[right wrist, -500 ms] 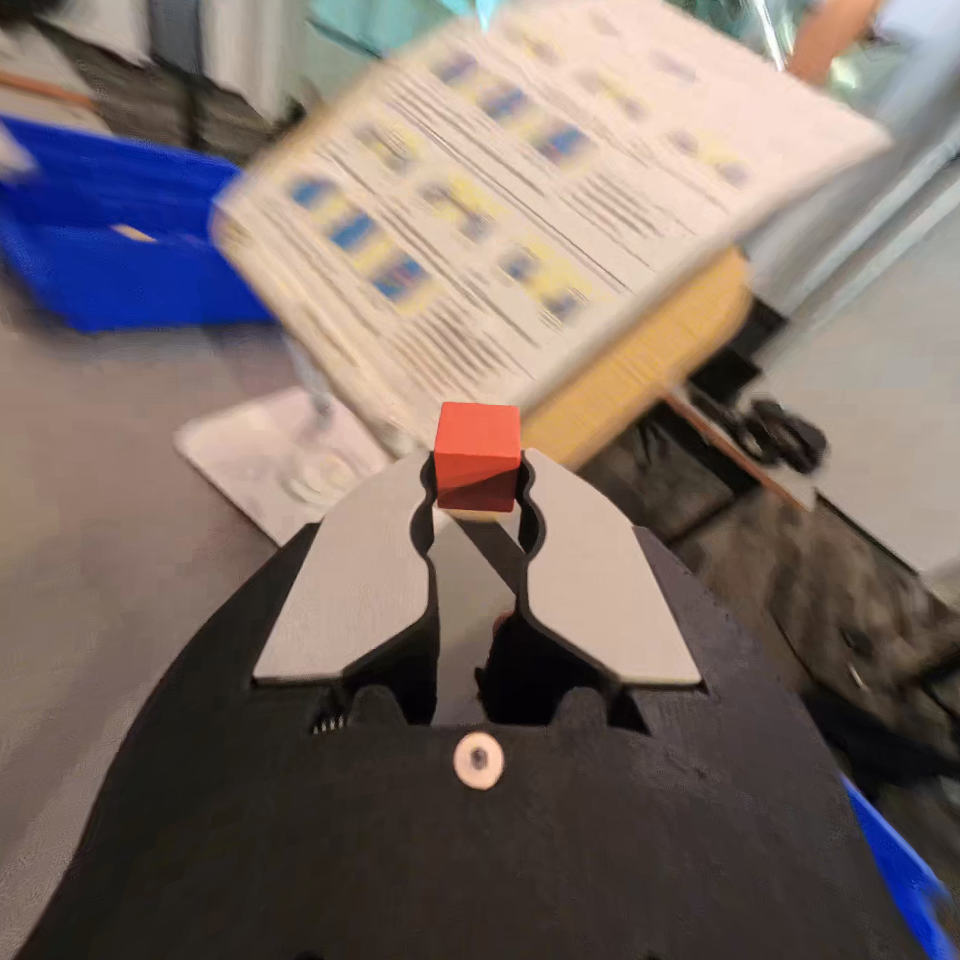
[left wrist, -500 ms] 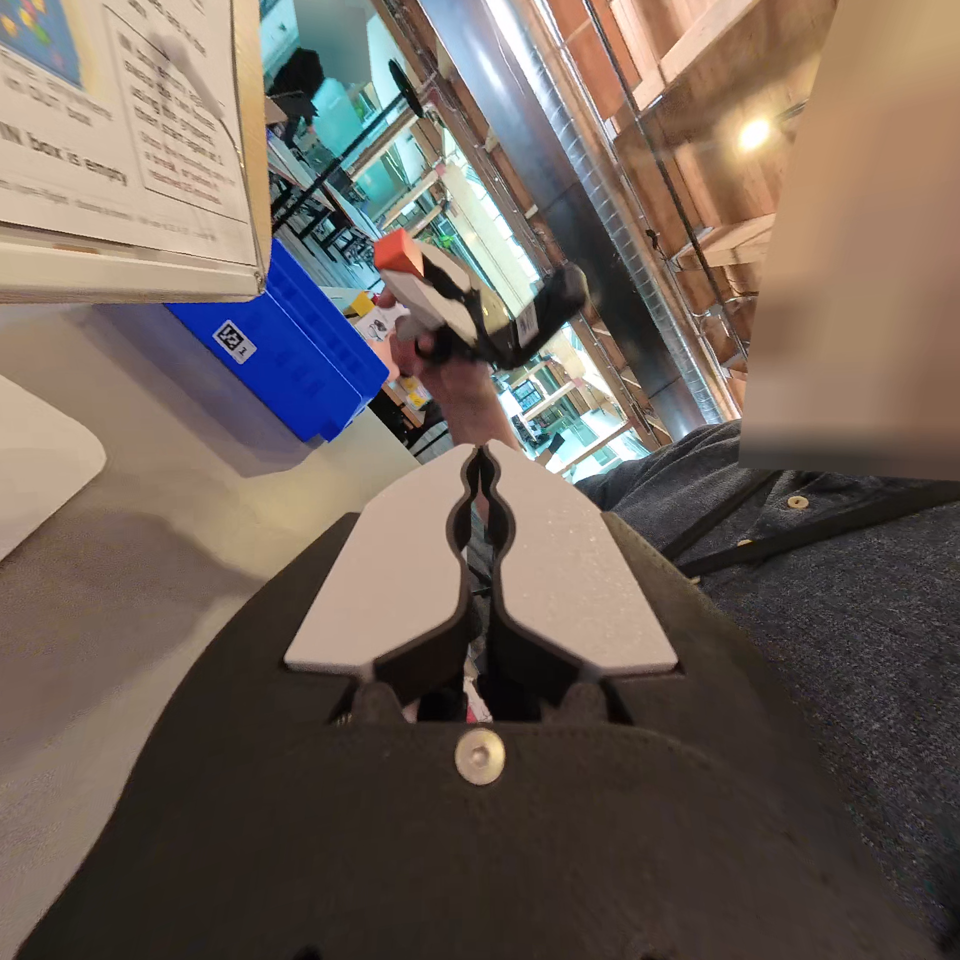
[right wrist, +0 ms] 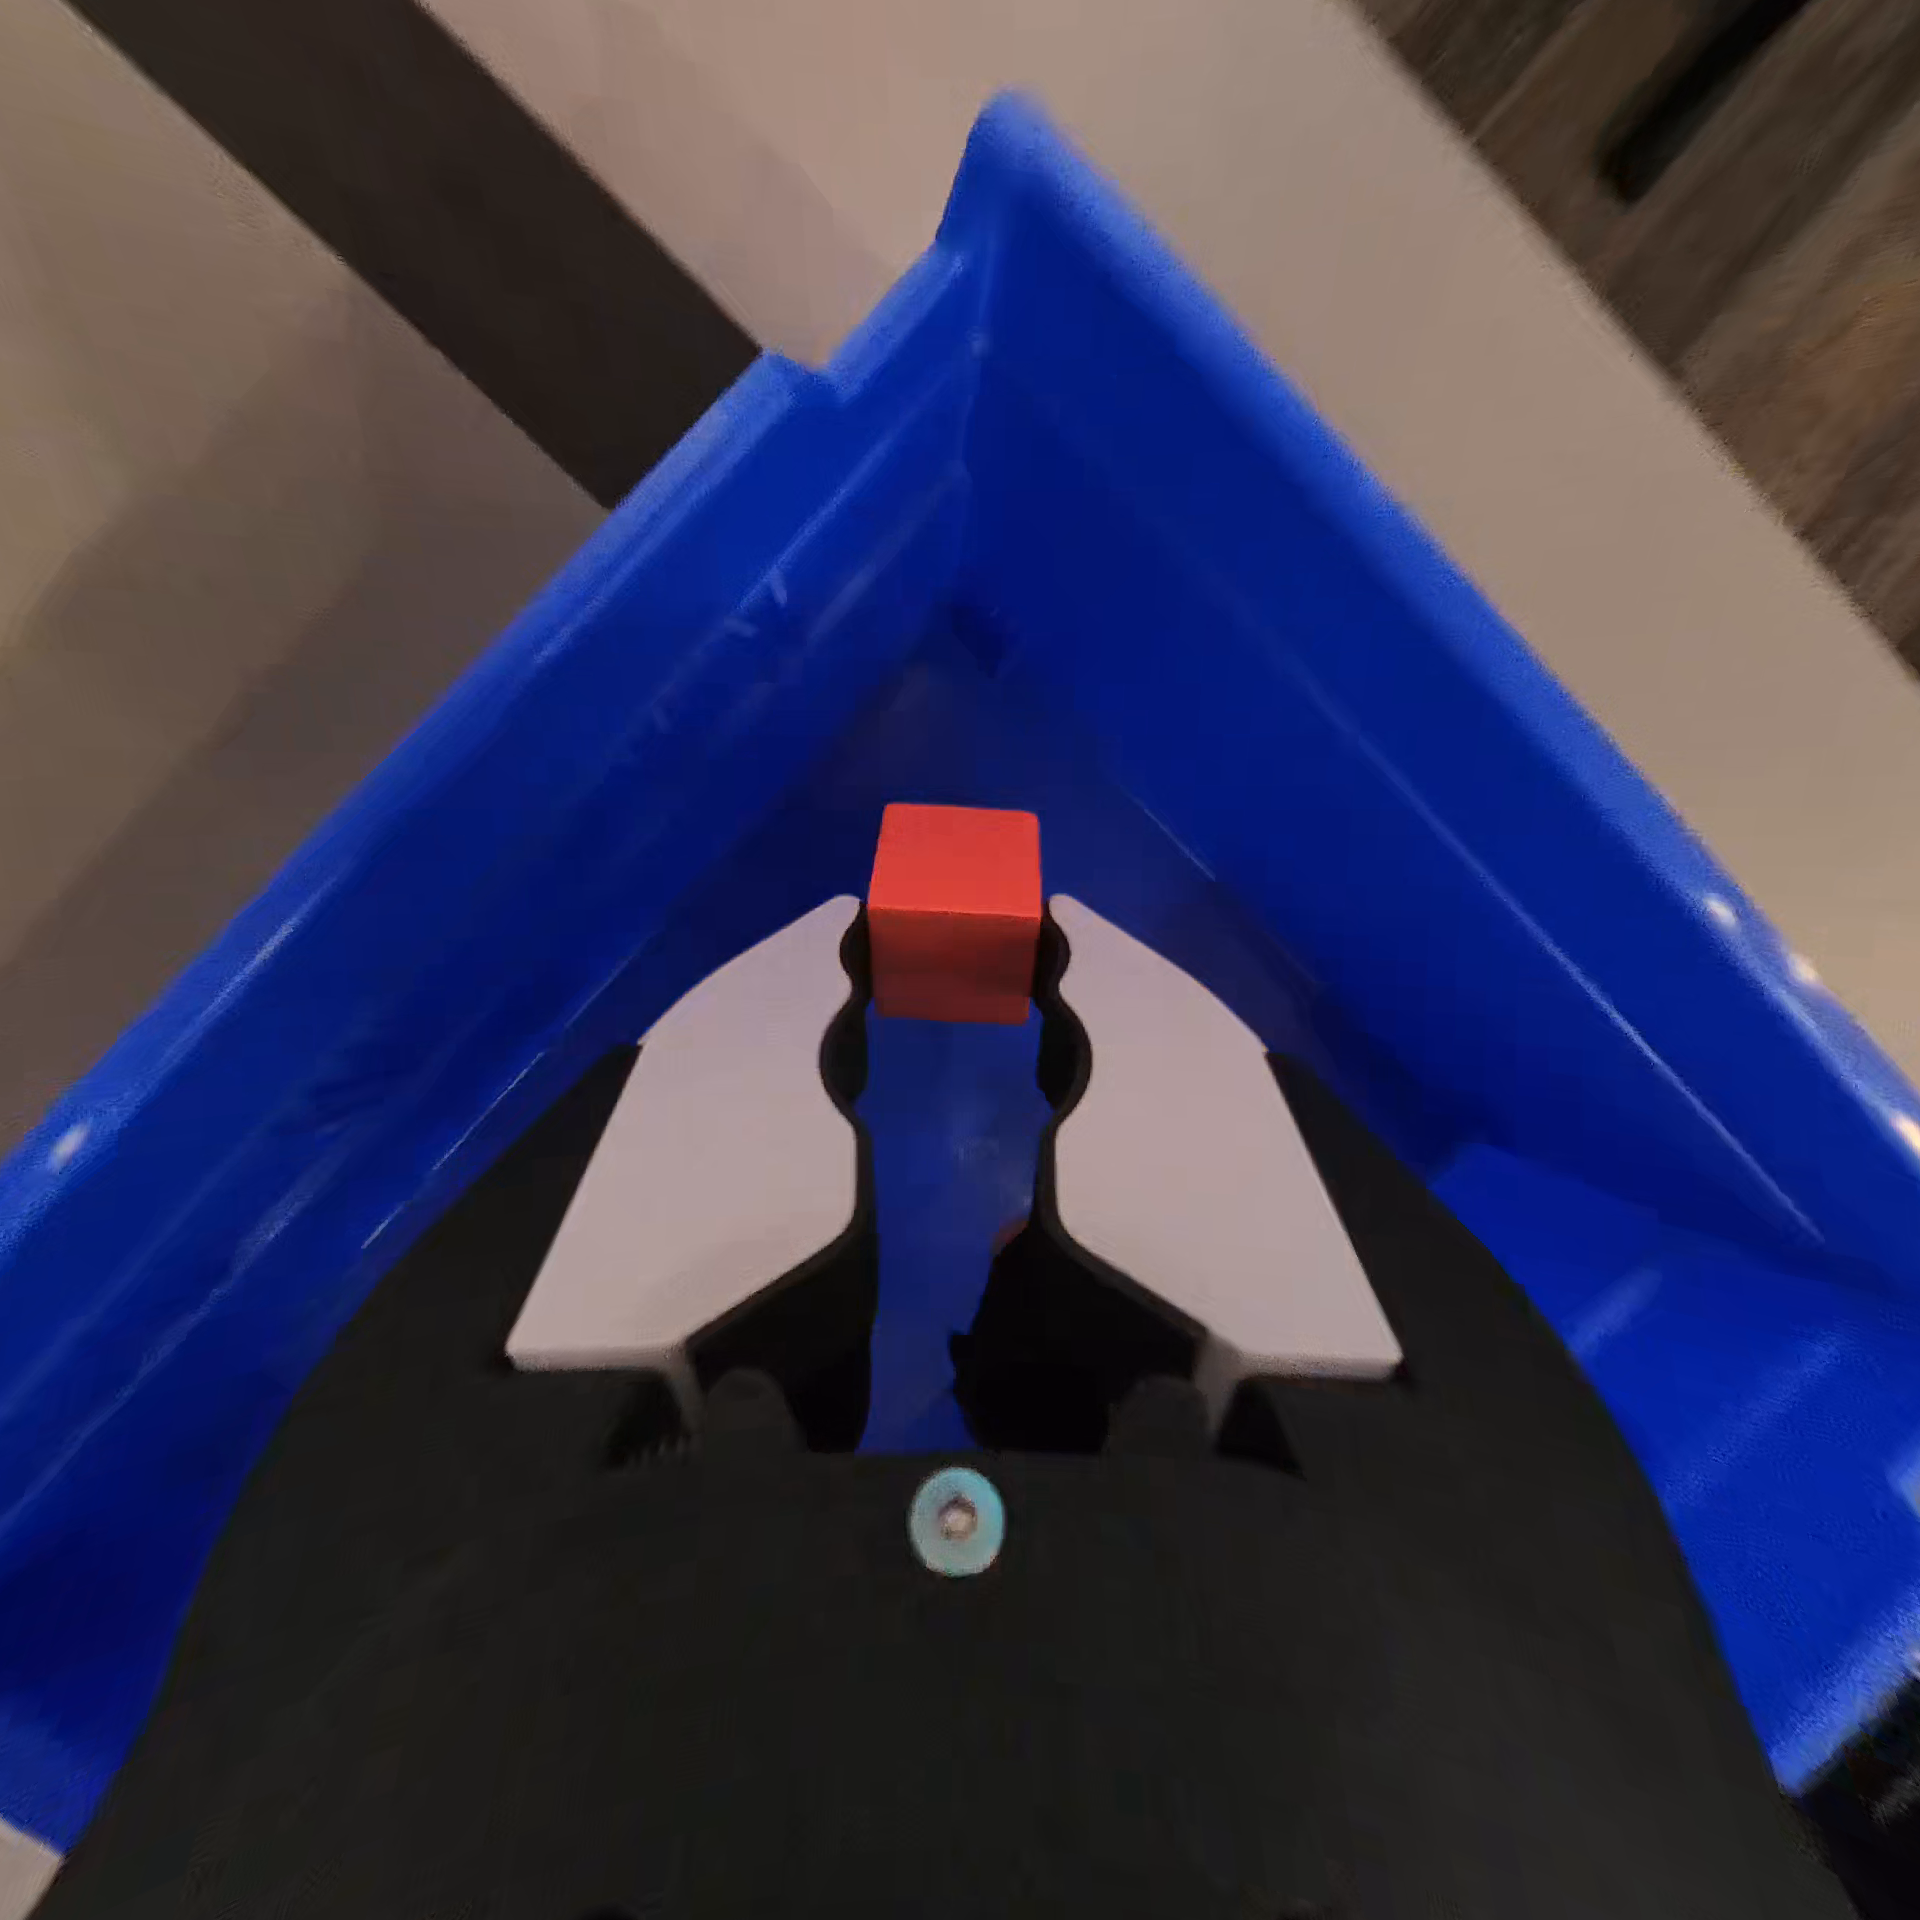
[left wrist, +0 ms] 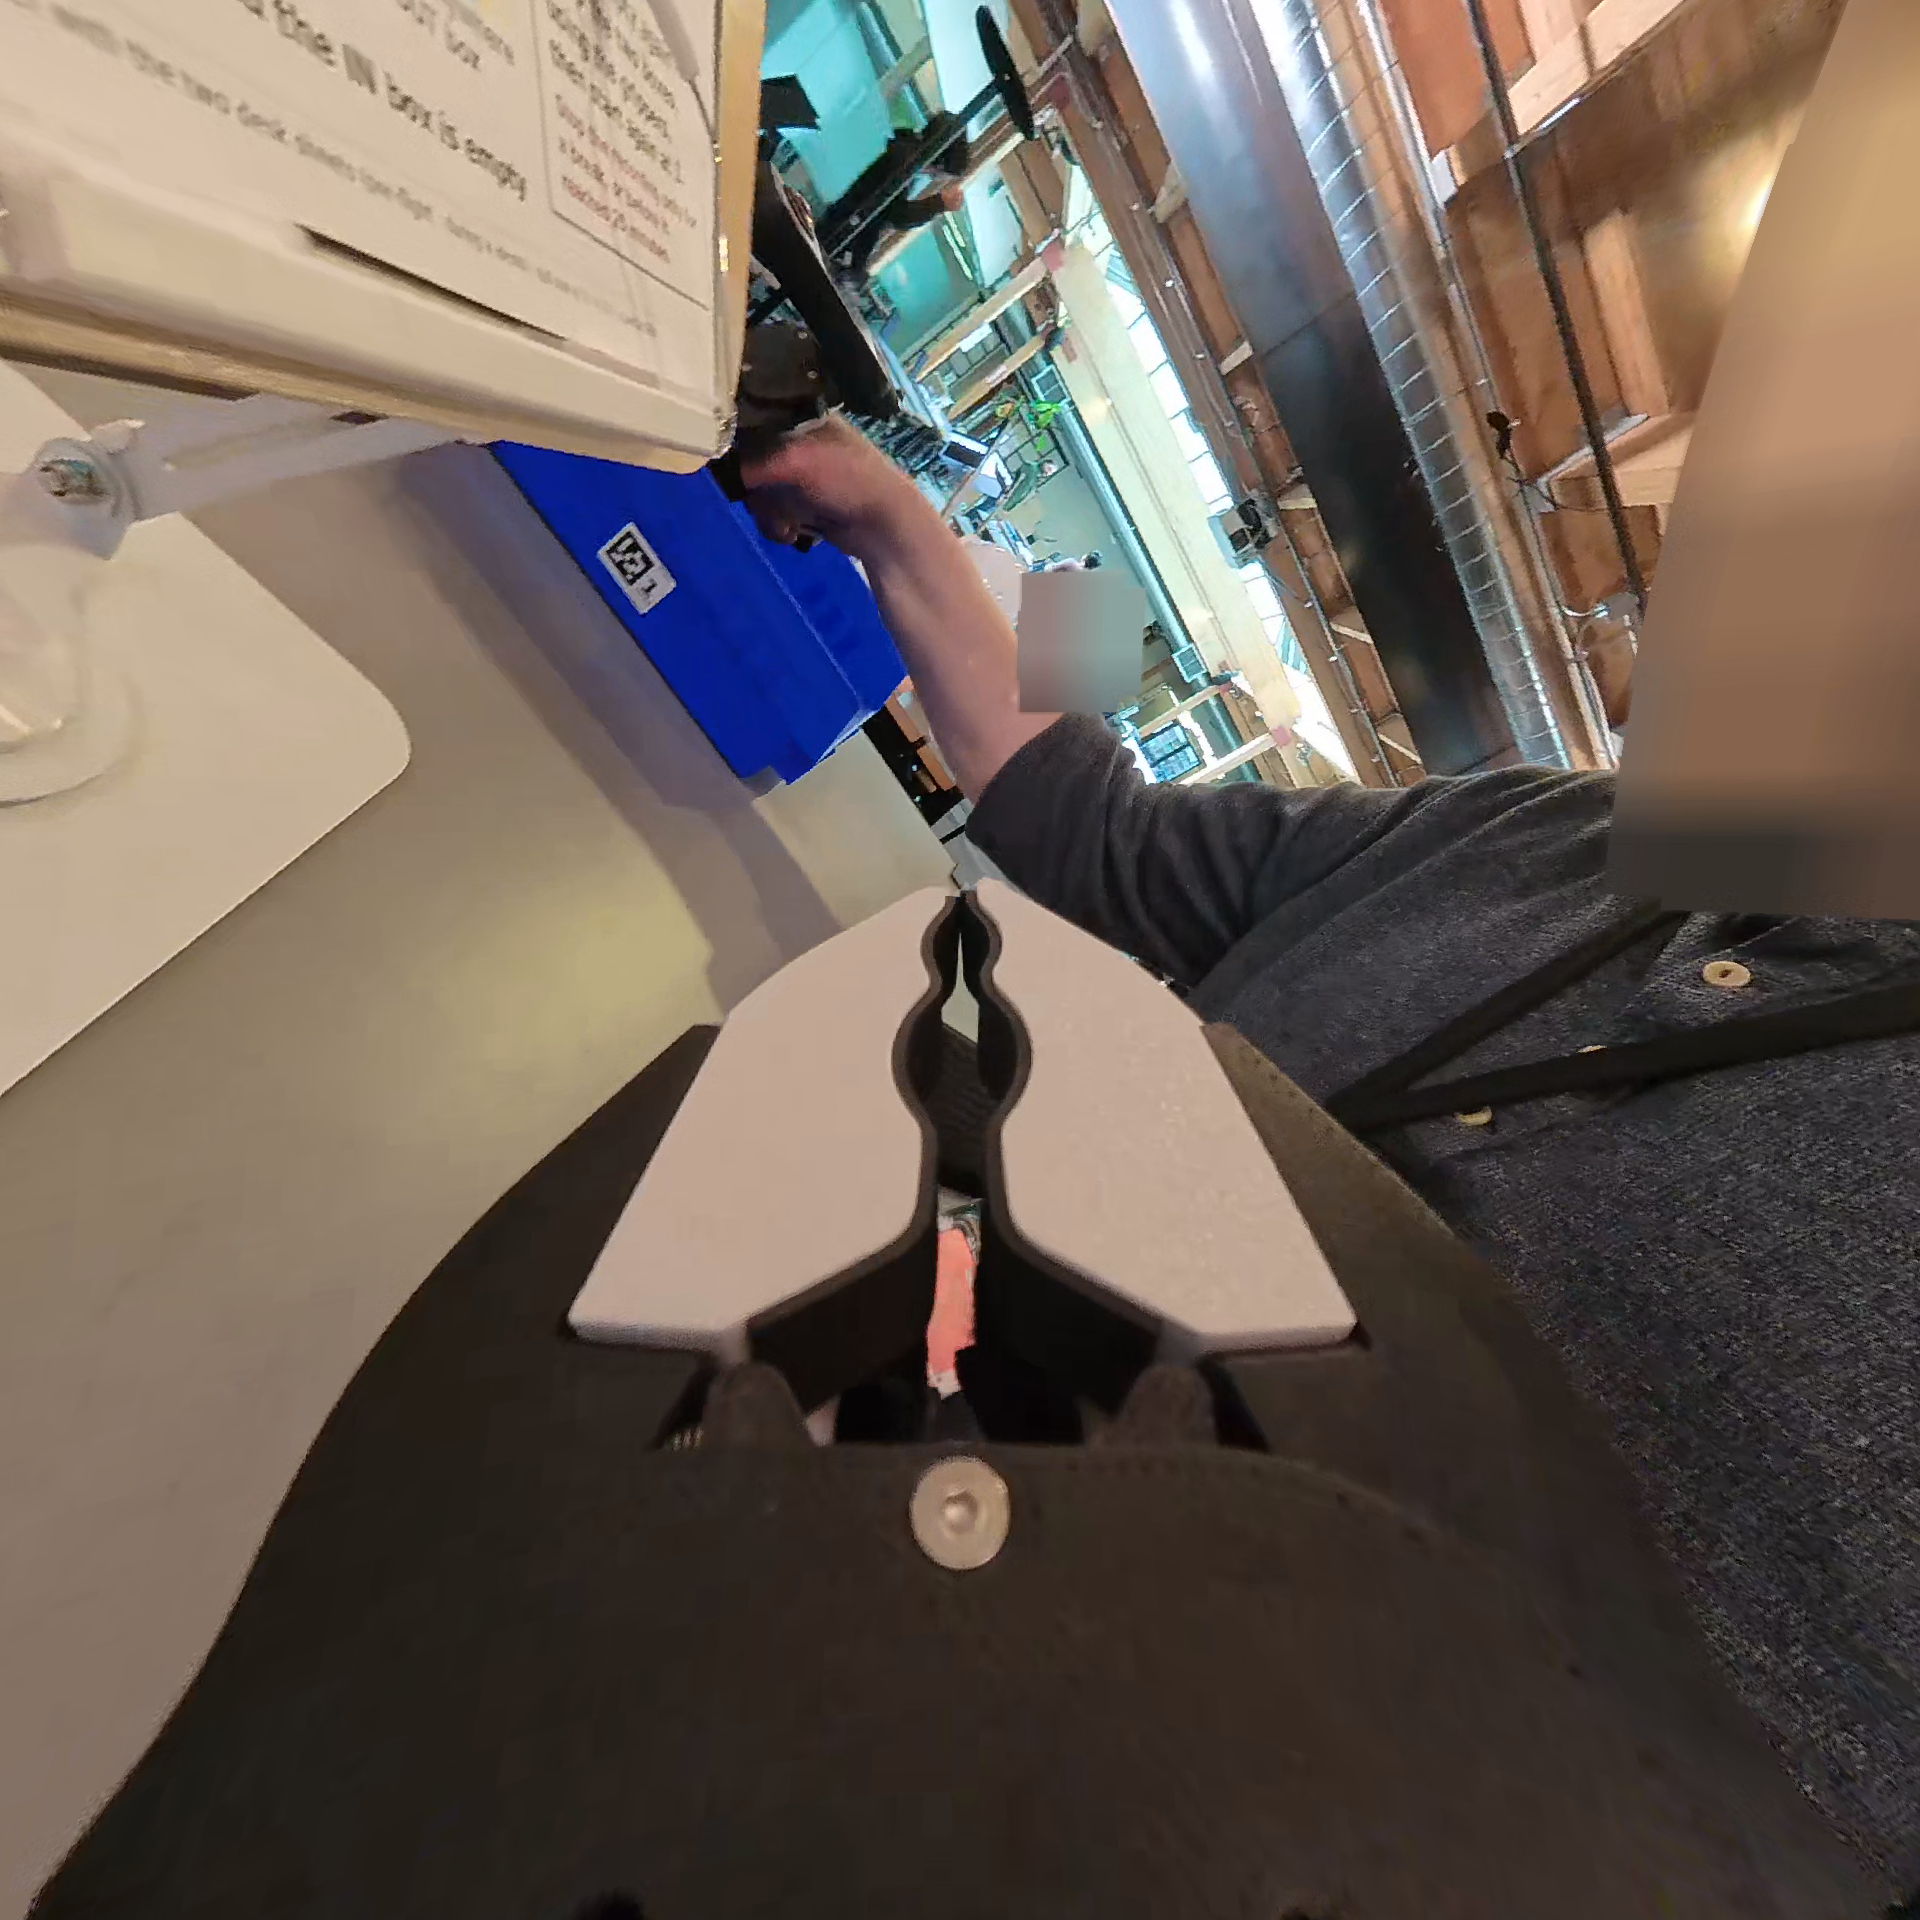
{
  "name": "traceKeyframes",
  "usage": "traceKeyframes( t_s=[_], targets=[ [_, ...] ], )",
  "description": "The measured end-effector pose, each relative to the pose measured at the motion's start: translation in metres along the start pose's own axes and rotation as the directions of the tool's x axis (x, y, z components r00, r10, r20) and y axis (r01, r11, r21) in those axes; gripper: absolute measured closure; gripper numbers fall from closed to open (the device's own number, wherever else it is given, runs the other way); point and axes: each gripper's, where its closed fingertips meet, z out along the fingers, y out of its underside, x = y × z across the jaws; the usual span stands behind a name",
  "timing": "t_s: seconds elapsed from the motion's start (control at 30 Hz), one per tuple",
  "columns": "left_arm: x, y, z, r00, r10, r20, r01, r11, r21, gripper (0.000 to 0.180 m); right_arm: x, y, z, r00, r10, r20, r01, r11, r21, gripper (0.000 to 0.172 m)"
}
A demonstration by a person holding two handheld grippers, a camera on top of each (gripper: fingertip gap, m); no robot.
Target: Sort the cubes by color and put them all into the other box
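Right gripper (right wrist: 954, 914) clamps a red cube (right wrist: 954, 909) inside the blue box (right wrist: 1351, 727); left gripper (left wrist: 964, 914) closed, bare.

Printed instruction sheet (left wrist: 343, 156); coded sticker (left wrist: 636, 566) on blue box (left wrist: 748, 644).

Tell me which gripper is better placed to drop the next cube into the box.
Right. The right gripper grips a red cube over a corner of the blue box. The left gripper is shut, with nothing between its tips.

Glossy smooth plastic blue box (right wrist: 1299, 675); matt red cube (right wrist: 954, 904); coarse knit cloth sleeve (left wrist: 1195, 862)
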Motion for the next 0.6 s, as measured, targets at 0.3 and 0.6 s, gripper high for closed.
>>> traceKeyframes(
  t_s=[0.3, 0.6],
  targets=[
    [-0.009, 0.007, -0.013, 0.998, -0.031, 0.055, 0.030, 1.000, 0.002, 0.180, -0.007, 0.001, 0.040, 0.980, -0.165, 0.115, 0.187, 0.957, -0.224, 0.143],
    [-0.013, -0.004, -0.039, 0.991, 0.019, 0.135, -0.025, 0.999, 0.041, 0.180, 0.009, -0.010, -0.003, 0.992, -0.125, -0.036, 0.118, 0.980, -0.159, 0.131]
  ],
)
